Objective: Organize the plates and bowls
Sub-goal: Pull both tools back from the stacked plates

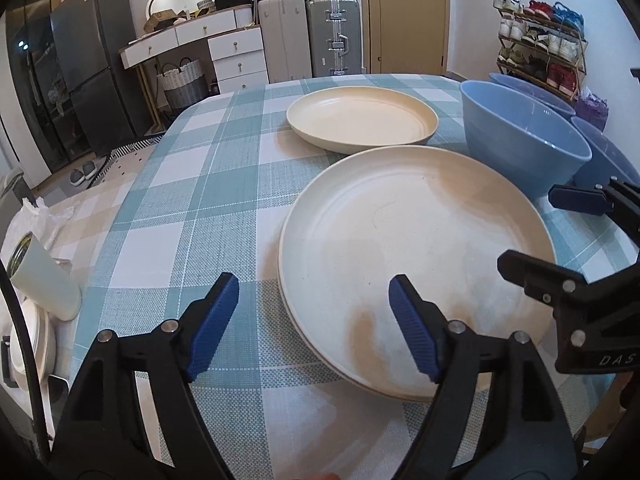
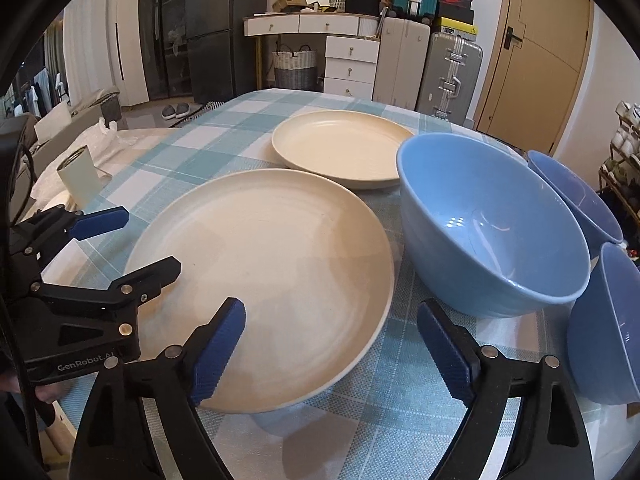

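Left gripper (image 1: 314, 326) & right gripper (image 2: 340, 350) both apart, 2 cream plates (image 2: 264, 280), 3 blue bowls (image 2: 488, 224)

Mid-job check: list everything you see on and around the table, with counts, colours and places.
Near plate: 1, cream, table front, between both grippers.
Far plate: 1, cream, behind the near plate.
Large bowl: 1, light blue, right of the plates.
Small bowls: 2, blue, at the table's right edge.
Tablecloth: 1, teal and white check, covers the table.
Cup: 1, pale, lying at the table's left.
Suitcases: several, silver, beige and teal, by the back wall.
Dresser: 1, white, back wall.
Shoe rack: 1, far right.
Left gripper: open, blue fingers, empty.
Right gripper: open, blue fingers, empty.
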The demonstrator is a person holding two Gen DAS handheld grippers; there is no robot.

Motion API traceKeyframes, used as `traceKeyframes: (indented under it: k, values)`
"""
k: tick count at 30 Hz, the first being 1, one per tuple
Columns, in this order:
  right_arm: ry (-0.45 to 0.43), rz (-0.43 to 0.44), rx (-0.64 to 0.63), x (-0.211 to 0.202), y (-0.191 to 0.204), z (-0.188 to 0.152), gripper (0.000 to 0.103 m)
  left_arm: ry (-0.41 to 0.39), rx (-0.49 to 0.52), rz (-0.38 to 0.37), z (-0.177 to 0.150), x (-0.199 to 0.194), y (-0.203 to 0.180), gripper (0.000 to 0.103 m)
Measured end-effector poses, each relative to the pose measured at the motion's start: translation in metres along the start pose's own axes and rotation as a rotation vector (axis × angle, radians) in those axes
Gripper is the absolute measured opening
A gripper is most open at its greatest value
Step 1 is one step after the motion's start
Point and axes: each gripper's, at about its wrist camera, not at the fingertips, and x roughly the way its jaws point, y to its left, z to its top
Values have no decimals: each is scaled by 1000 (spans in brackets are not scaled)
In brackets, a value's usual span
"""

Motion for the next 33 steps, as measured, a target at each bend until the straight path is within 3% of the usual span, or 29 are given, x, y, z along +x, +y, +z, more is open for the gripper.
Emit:
traceKeyframes:
  k: [3,10,12,13,33]
  values:
    - [-3,6,-11,-3,2,2,99,5,-35,-1,2,-3,8,77]
    - [-29,4,-29,-14,6,7,102,-6,-94,-14,6,-11,23,82]
    - [-36,12,-29,-18,7,8,102,-9,-105,-21,7,-14,26,89]
    - [-43,14,-31,-20,7,10,102,-11,-112,-26,8,-15,28,102]
    - [-139,36,-37,-82,-1,53,102,-87,-146,-68,36,-64,28,101]
